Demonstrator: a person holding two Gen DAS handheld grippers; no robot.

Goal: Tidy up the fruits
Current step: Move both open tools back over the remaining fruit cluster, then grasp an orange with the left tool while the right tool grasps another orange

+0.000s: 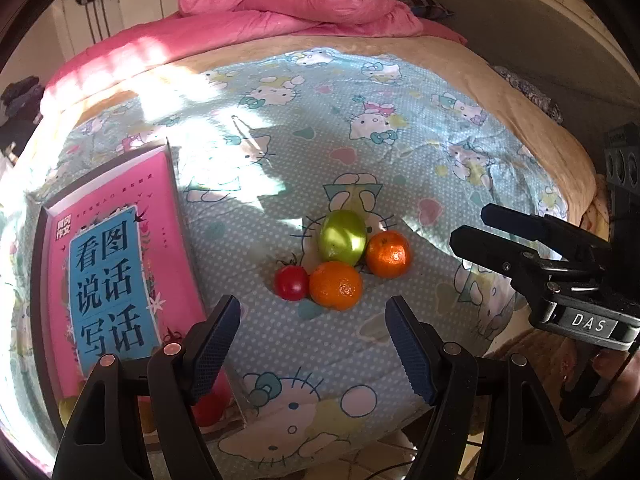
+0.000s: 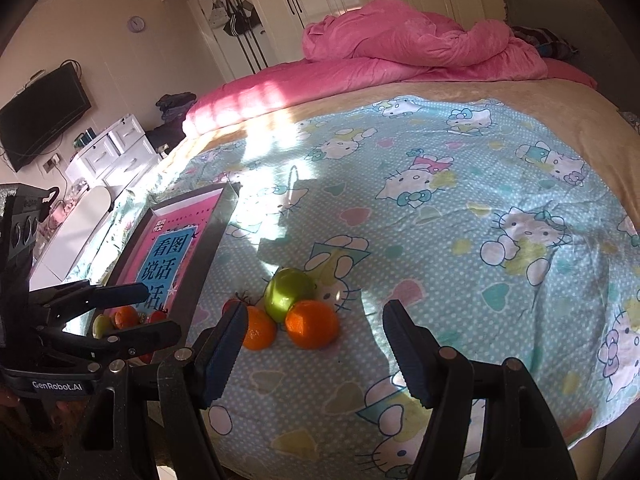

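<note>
Bed under a cartoon-cat sheet, pink quilt heaped at the far end. On the left part of the sheet lies a dark-rimmed tray with a pink book in it; a few small fruits already sit at its near end, half hidden behind the fingers (kinds hard to tell, one looks red). Loose fruits cluster mid-sheet, touching one another: green apple at the back, one orange to its right, a second orange in front, a tomato at the left. Left hand-held gripper hangs just short of the cluster, jaws apart, nothing between them, lined up roughly on the front orange. Right hand-held gripper also stands apart and empty, with the right-side orange just beyond its fingertips. Step in hand, as I judge it: the approach to a pick, with four fruits still to move. Next move calls for dropping the jaws astride one outer fruit, closing gently on the round skin, and lifting clear without rolling the neighbours; the soft sheet may let them shift.
</note>
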